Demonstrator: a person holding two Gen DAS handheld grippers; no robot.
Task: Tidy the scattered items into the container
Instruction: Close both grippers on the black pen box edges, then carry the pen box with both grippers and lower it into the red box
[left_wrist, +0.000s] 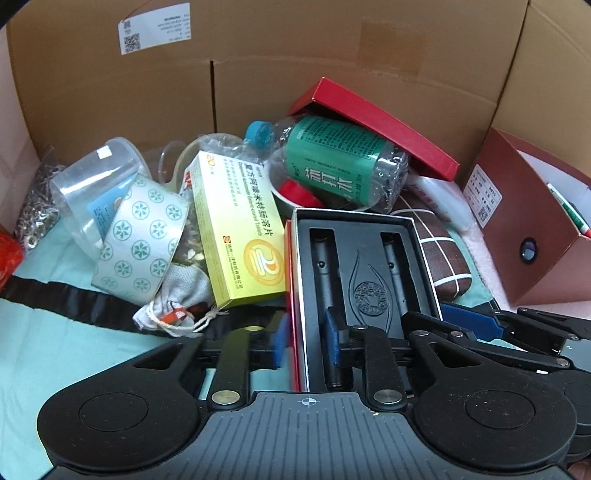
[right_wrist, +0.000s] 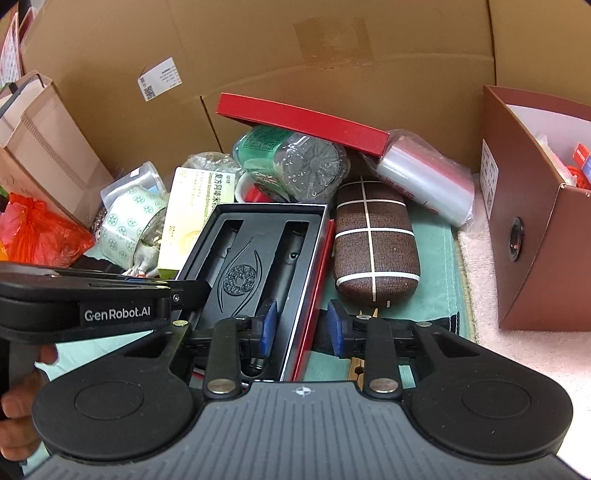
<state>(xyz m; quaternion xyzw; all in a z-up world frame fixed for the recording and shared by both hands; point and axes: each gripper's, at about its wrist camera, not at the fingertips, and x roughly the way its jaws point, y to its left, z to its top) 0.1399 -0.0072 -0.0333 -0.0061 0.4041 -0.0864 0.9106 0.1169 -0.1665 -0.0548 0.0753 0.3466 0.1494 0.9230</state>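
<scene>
While both grippers are working at the near end of the open pen box (left_wrist: 369, 266), the left gripper (left_wrist: 304, 341) is closing its blue fingers (left_wrist: 331, 341) narrowly over the box's left wall, and the right gripper (right_wrist: 301, 326) is doing likewise over the right wall. The box is showing a red outer shell, a black moulded insert with an embossed emblem, and two dark pens lying in parallel slots. It is lying on a pale green cloth (left_wrist: 55, 332) among clutter, with a brown checked case (right_wrist: 373, 240) beside it, a cardboard wall (left_wrist: 295, 55) behind, and a brown container (right_wrist: 532, 229) standing to the right.
</scene>
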